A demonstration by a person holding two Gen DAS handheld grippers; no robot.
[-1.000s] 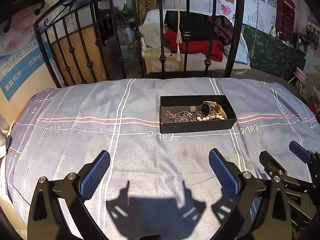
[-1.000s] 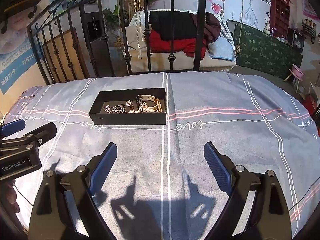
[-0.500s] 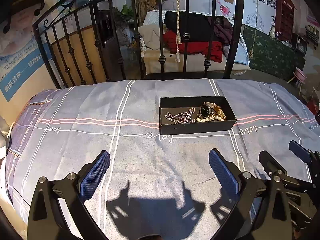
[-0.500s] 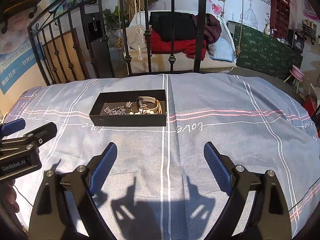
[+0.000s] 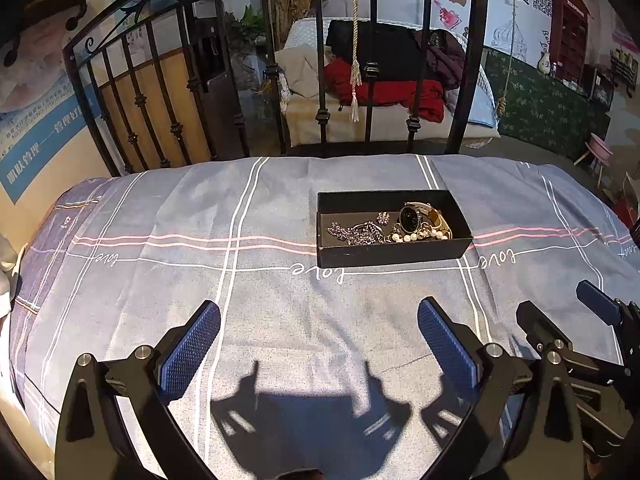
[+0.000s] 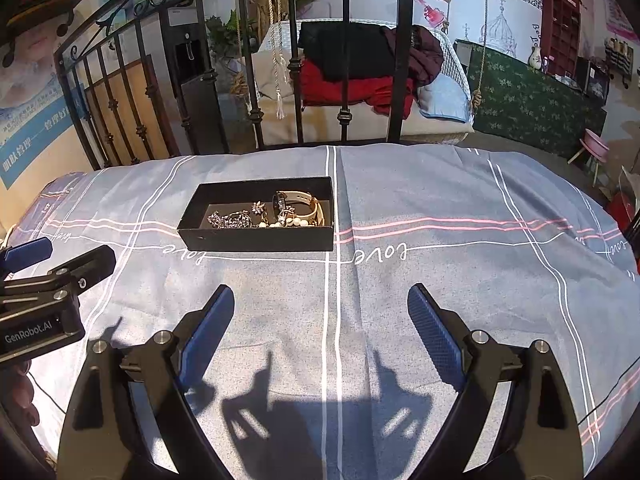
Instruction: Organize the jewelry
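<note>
A black open box point(image 5: 394, 250) lies on the grey striped bedsheet; it also shows in the right wrist view point(image 6: 256, 239). Inside lie a black-faced watch point(image 5: 410, 216) with a beige strap point(image 6: 310, 206), a pearl bracelet point(image 5: 420, 236), a dark sparkly chain point(image 5: 356, 234) and a small brooch point(image 5: 383, 217). My left gripper point(image 5: 320, 312) is open and empty, well short of the box. My right gripper point(image 6: 322, 296) is open and empty, to the right of and short of the box.
A black iron bed rail point(image 5: 320, 80) stands just beyond the sheet's far edge. My right gripper's body shows at the right of the left wrist view point(image 5: 580, 340); the left one's shows in the right wrist view point(image 6: 44, 292).
The box has slid slightly lower in both views, as both grippers tip or ease a little toward it. Both stay open and empty.
</note>
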